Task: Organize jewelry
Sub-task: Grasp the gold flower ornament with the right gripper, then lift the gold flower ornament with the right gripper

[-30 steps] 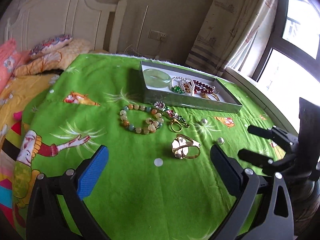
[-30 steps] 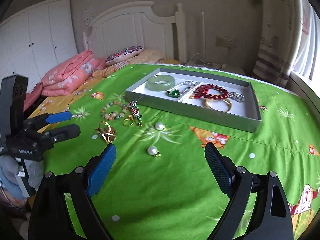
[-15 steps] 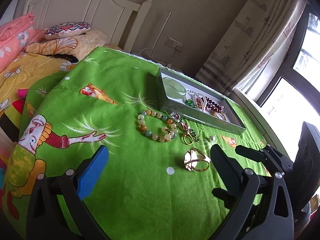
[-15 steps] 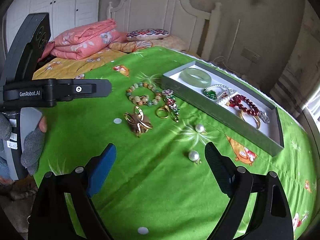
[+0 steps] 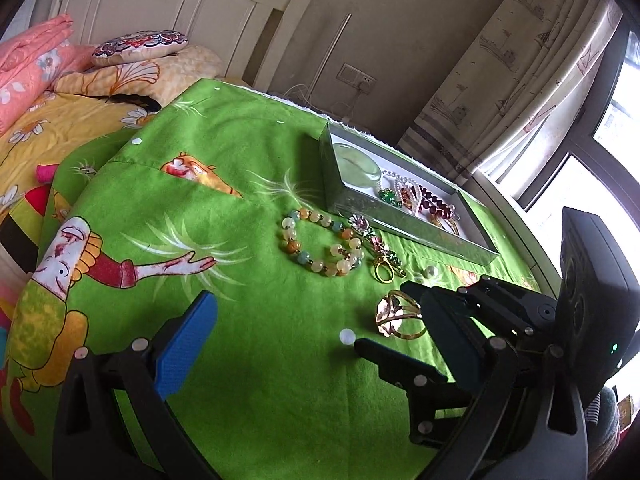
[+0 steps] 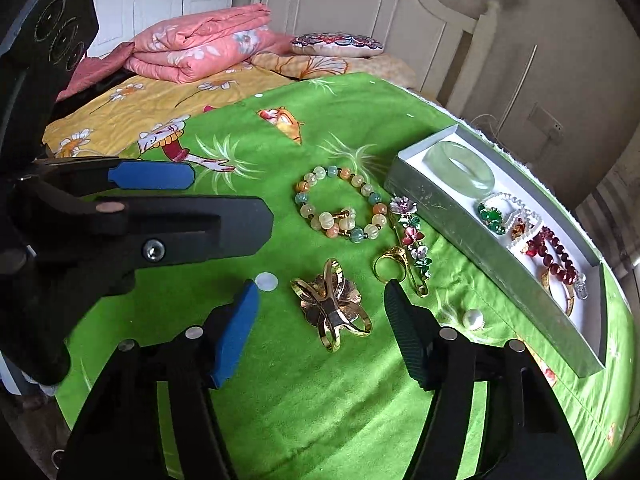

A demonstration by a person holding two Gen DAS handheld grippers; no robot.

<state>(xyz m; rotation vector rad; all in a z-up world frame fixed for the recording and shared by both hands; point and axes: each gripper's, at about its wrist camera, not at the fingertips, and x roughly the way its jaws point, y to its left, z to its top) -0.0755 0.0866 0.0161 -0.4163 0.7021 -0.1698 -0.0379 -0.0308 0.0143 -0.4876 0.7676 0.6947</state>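
My right gripper straddles gold flower brooch lying on green bedsheet, jaws closing, pads not yet touching. Straddle lines brooch up for pinch. My left gripper open, empty. Silver jewelry tray nearby awaits it.

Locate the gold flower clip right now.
Right wrist view: gold flower clip lies on the green cloth between the closing right gripper jaws, untouched, beside the gold ring.
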